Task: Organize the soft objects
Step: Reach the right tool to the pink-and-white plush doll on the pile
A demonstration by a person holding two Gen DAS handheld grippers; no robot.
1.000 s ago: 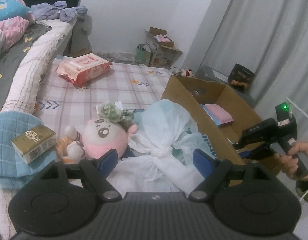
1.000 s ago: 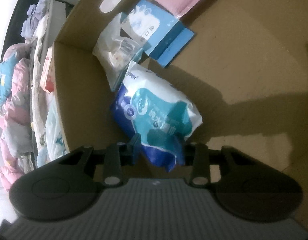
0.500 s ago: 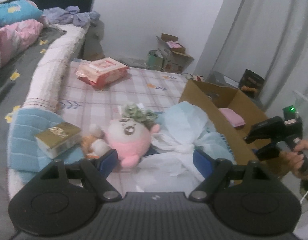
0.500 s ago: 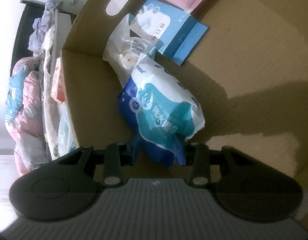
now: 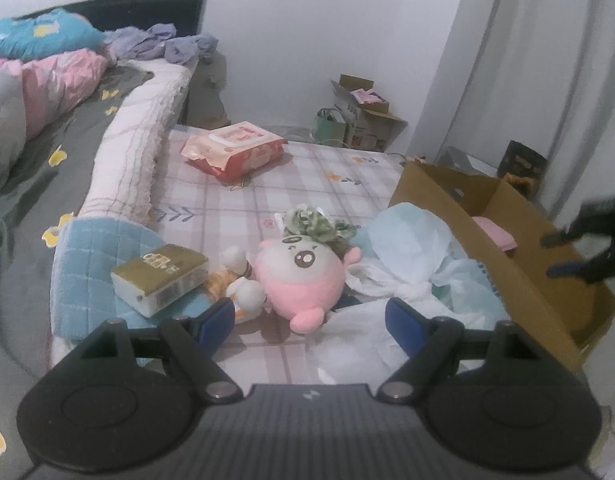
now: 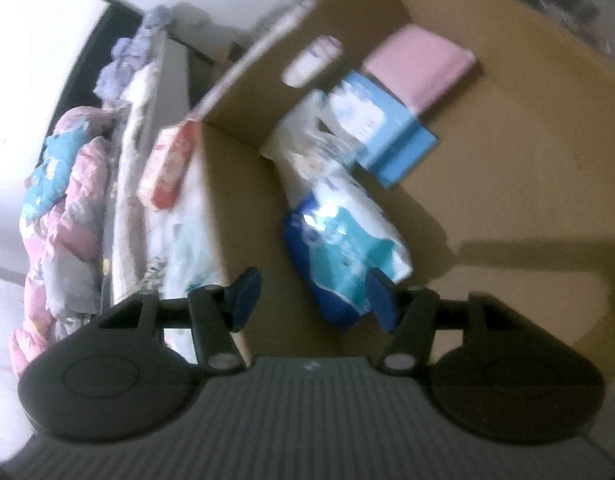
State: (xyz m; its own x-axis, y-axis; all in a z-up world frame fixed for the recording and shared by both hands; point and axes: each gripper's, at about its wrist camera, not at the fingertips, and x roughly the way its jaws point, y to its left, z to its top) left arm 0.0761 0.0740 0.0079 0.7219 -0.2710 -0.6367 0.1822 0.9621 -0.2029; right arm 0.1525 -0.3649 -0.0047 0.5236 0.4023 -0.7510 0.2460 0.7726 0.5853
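Observation:
A pink round plush (image 5: pixel 301 272) lies on the checked mat (image 5: pixel 243 204), just beyond my left gripper (image 5: pixel 307 322), which is open and empty. Beside the plush lie a small orange-and-white toy (image 5: pixel 237 284), a green scrunchie (image 5: pixel 317 224) and white plastic bags (image 5: pixel 419 248). In the right wrist view, a blue-and-white tissue pack (image 6: pixel 343 248) lies in the cardboard box (image 6: pixel 527 184). Above it my right gripper (image 6: pixel 313 298) has its jaws opening, with its pads clear of the pack. That gripper (image 5: pixel 579 252) also shows blurred over the box (image 5: pixel 523 248).
The box also holds a light blue packet (image 6: pixel 379 128), a pink packet (image 6: pixel 419 68) and a clear bag (image 6: pixel 307 148). On the mat are a red wipes pack (image 5: pixel 235 148) and an olive tissue box (image 5: pixel 159 274) on a blue cushion (image 5: pixel 89 256). A bed (image 5: pixel 47 120) is at left.
My right gripper has let go of the blue-and-white pack, opened and lifted away from it; the pack now lies in the box. The left gripper drifted slightly over the mat, staying open.

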